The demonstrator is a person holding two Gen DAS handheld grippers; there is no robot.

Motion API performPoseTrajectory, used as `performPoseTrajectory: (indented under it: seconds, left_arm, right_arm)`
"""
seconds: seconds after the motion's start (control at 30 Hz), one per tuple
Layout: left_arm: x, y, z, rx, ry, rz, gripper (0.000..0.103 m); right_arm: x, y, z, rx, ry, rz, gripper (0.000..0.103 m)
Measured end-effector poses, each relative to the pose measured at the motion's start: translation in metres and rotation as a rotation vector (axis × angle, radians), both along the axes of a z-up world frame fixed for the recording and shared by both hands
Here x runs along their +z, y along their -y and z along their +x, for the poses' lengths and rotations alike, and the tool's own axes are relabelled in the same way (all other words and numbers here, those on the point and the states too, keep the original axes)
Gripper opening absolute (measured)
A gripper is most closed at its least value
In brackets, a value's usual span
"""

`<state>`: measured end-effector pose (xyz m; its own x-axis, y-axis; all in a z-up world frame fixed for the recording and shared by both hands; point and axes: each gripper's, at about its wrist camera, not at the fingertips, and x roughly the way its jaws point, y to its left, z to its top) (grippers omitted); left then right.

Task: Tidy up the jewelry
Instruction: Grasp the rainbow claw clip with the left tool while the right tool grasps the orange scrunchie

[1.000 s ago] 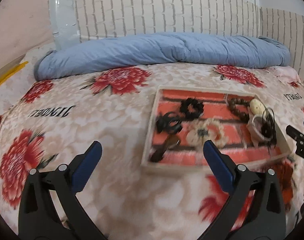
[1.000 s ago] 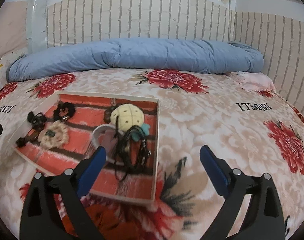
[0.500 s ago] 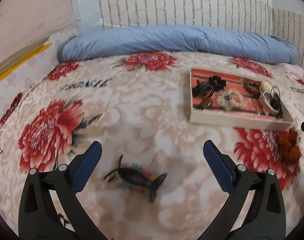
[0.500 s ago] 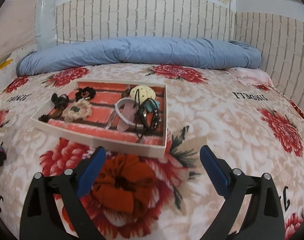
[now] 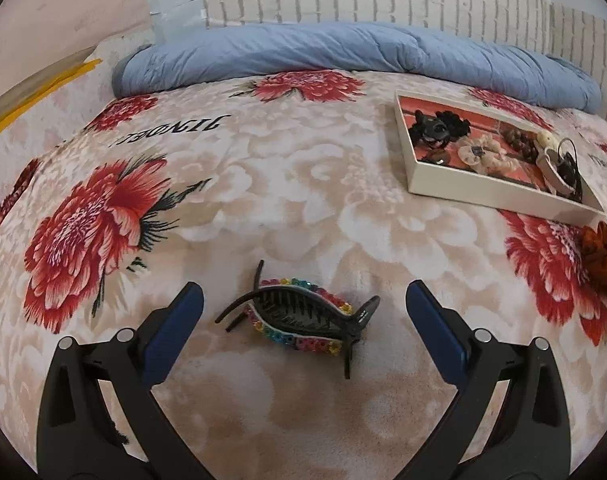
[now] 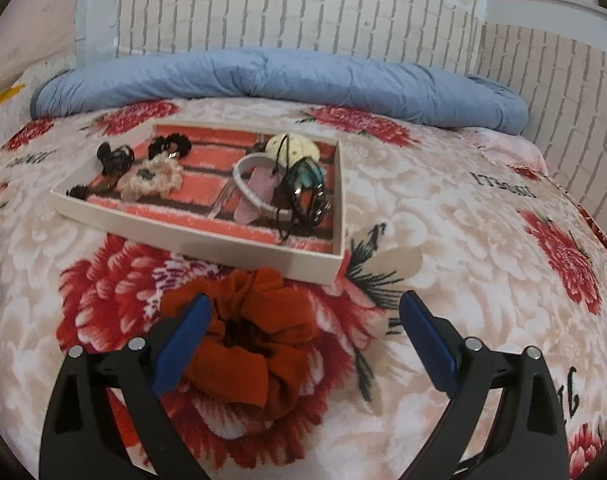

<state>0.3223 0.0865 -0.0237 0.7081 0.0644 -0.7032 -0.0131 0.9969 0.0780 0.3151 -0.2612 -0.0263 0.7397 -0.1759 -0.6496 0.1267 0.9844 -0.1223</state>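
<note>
Left gripper [image 5: 303, 322]: jaws spread wide, holding nothing. One black claw clip [image 5: 303, 314] with a rainbow-beaded edge lies on the blanket [image 5: 263, 184] between the two blue pads [image 5: 173, 332], touching neither; nothing stands between the pads and the clip. At about 2 o'clock from this gripper, well apart, sits one shallow white tray [image 5: 483, 194] with a red-striped lining. At 3 o'clock, near the tray's front wall, one rust-orange scrunchie [image 5: 601, 258] shows at the frame edge, with a dark tip of the other tool against it.

Right gripper [image 6: 305, 328]: jaws likewise wide apart, empty. The same scrunchie [image 6: 259, 344] lies low between the fingers, toward the left pad [image 6: 181, 342], which overlaps its edge in this view; whether they touch cannot be told. At 12 o'clock, just beyond the scrunchie, the tray [image 6: 207, 236] stands in the way of nothing. Inside it, counted from the left: two black hair ties [image 6: 117, 156], one cream crocheted scrunchie [image 6: 153, 178], one small dark clip [image 6: 79, 191], one white bangle [image 6: 249, 190] over a pink piece, one cream round ornament [image 6: 291, 148], and one tangle of black cords [image 6: 307, 200] with a teal piece. Finer items in the tangle cannot be separated.

At 12 o'clock behind everything, one rolled blue duvet [image 6: 279, 80] lies along the brick-patterned wall [image 6: 303, 16].
</note>
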Motion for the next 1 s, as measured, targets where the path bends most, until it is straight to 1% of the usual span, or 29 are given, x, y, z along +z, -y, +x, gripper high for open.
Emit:
performPoseTrajectory:
  seconds: [0.17, 0.27, 0.4, 0.57, 0.63, 0.77, 0.9, 1.0]
  left_arm:
    - [-0.013, 0.003, 0.007, -0.020, -0.044, 0.009, 0.098]
    - [-0.014, 0.004, 0.006, -0.028, -0.046, 0.008, 0.098]
    - [-0.018, 0.004, 0.009, -0.025, -0.061, 0.019, 0.098]
    - [-0.019, 0.000, 0.014, -0.029, -0.058, 0.004, 0.098]
    - [-0.021, -0.005, 0.020, -0.020, -0.073, -0.002, 0.098]
    - [-0.022, -0.012, 0.022, -0.009, -0.078, -0.026, 0.098]
    - [-0.028, -0.019, 0.026, -0.013, -0.114, -0.080, 0.098]
    - [-0.028, -0.017, 0.024, -0.025, -0.111, -0.076, 0.094]
  right_arm:
    - [-0.011, 0.001, 0.005, -0.009, -0.036, 0.008, 0.093]
    - [-0.014, 0.010, 0.008, -0.026, -0.043, 0.053, 0.093]
    - [-0.021, 0.015, 0.014, -0.026, -0.073, 0.087, 0.092]
    - [-0.024, 0.016, 0.020, -0.019, -0.089, 0.103, 0.091]
    - [-0.026, 0.016, 0.022, -0.014, -0.098, 0.115, 0.089]
    - [-0.028, 0.017, 0.025, -0.010, -0.111, 0.128, 0.082]
    - [-0.029, 0.014, 0.025, 0.004, -0.114, 0.132, 0.075]
    - [-0.029, 0.013, 0.025, 0.016, -0.117, 0.139, 0.069]
